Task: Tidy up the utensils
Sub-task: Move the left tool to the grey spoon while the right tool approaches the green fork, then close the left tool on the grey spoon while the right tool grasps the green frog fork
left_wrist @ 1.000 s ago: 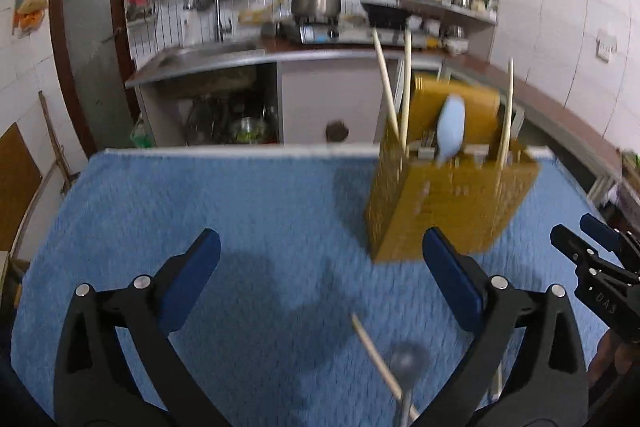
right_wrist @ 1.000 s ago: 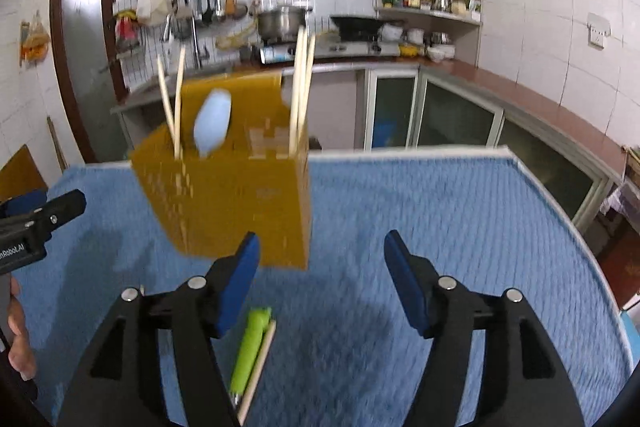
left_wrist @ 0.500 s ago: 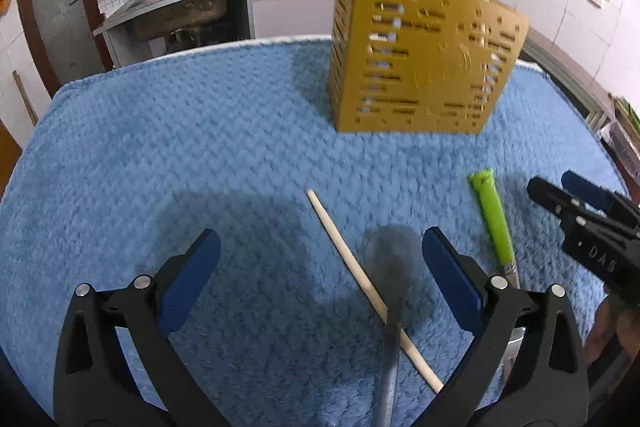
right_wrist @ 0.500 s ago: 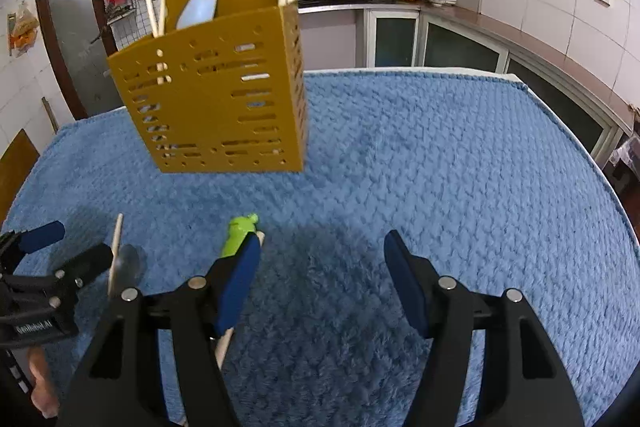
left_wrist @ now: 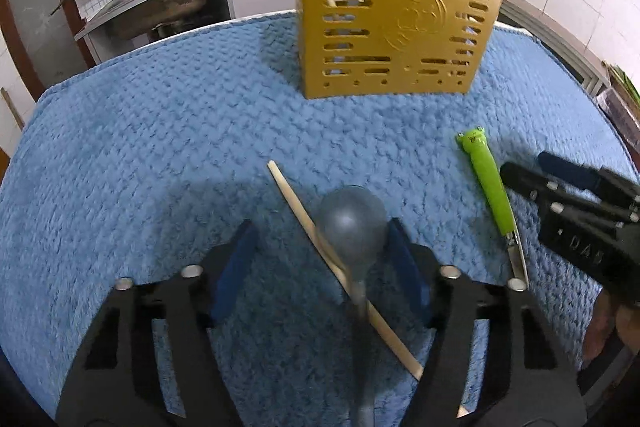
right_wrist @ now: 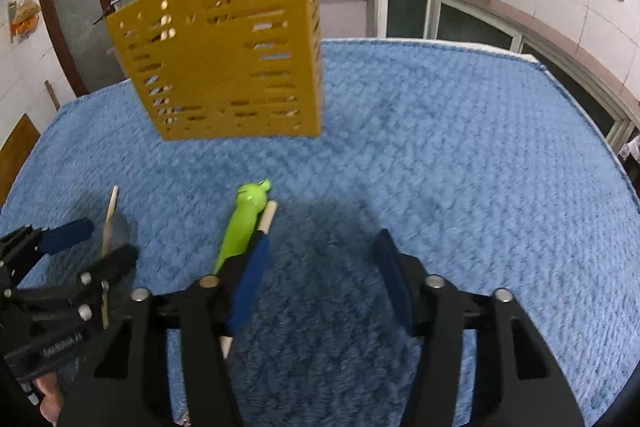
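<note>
The grey spoon (left_wrist: 352, 223) handle runs off the bottom edge (its end unseen), partly covering 1 chopstick (left_wrist: 344, 267).

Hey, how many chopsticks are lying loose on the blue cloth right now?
2. One chopstick crosses the grey spoon between the left gripper's fingers; the other chopstick lies against the green handle. More may be hidden underneath.

Cloth (left_wrist: 160, 147) over table: mid-blue, woven bumpy waffle pattern. Utensil holder (left_wrist: 396, 23): mustard yellow, rows of slot and dot cut-outs, embossed round emblem on one face. Spoon (left_wrist: 352, 223): dull grey. Chopstick (left_wrist: 304, 215): pale tan wood. Knife (left_wrist: 486, 179): lime-green handle with small frog-like face, silver blade. Left gripper (left_wrist: 320, 251) and right gripper (right_wrist: 320, 267): black bodies, dark blue pads, silver screws.
</note>
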Demonstrator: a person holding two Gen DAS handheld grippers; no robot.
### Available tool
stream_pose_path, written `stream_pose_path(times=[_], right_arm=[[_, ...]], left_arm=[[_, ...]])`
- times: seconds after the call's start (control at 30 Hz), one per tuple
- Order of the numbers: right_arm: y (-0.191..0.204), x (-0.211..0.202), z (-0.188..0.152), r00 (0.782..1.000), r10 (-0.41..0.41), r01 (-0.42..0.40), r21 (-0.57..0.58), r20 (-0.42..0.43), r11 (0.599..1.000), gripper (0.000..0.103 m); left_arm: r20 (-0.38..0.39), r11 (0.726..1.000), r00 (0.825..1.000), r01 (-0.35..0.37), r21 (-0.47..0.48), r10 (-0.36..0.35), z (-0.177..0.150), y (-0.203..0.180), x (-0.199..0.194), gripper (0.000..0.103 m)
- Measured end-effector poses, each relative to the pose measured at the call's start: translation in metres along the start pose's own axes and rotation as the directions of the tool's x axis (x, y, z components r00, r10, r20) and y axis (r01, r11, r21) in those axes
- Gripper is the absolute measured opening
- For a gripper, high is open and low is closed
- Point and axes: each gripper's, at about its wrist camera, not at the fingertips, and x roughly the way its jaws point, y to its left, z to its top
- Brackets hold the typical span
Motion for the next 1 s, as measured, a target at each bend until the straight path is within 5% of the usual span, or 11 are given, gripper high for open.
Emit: stream_pose_path(times=[0.47,1.0], right_arm=[[0.016,0.003,0.009,0.998,0.034,-0.033,0.006,-0.052,0.999,0.044],[0.053,0.009,0.020,0.993,0.065,-0.069,-0.034,-0.100,0.997,0.023]], left_arm=[[-0.024,0.998,0.999,0.038,-0.052,-0.039,0.010,0.023,-0.001,0.034],[-0.028,0.995,0.997,0.066,-0.081,-0.069,0.012,0.036,-0.002,0.034]])
